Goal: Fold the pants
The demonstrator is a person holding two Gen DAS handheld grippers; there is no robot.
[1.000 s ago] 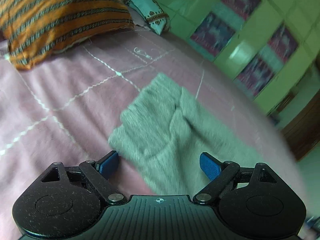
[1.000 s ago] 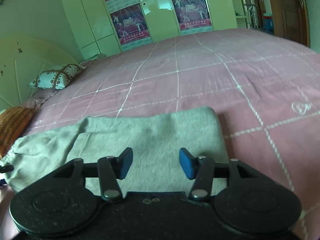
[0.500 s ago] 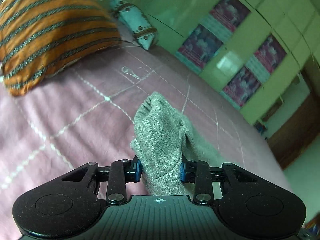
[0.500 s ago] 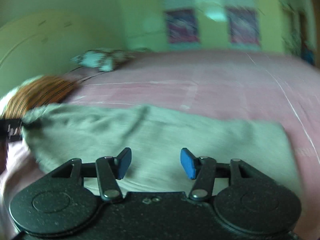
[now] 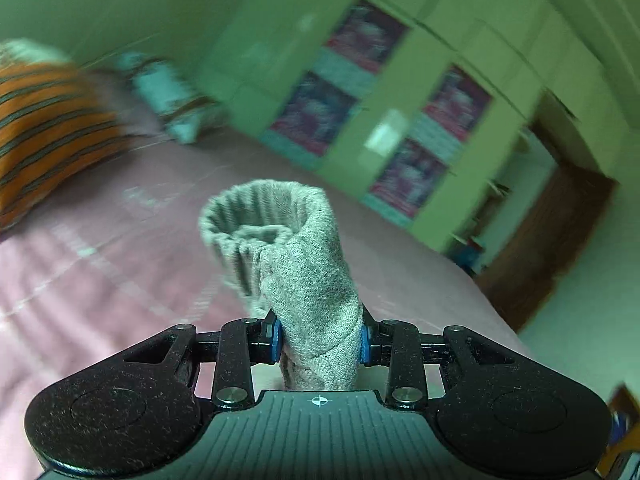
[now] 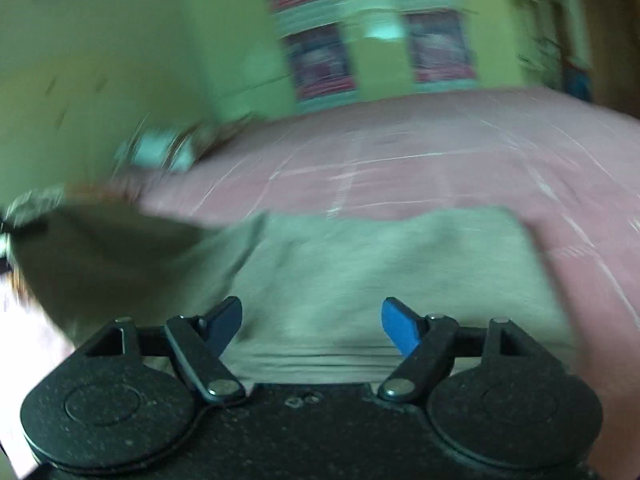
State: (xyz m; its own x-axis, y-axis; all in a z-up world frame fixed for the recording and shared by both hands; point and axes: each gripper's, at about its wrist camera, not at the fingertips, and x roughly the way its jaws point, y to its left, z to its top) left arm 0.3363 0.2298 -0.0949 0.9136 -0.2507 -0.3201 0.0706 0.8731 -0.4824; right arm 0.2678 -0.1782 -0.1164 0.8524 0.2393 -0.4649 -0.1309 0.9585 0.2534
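The grey pants rise bunched off the pink bed, one ribbed end pinched tight in the left tool. The rest lies spread flat on the bed beneath the right tool, fingers apart, gripping nothing. An orange striped pillow sits beyond.

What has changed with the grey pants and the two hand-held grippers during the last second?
The left hand-held gripper, open one second ago, closed on the end of the grey pants and lifted it off the pink bedspread. The right hand-held gripper stayed open above the flat part of the pants, gripping nothing.
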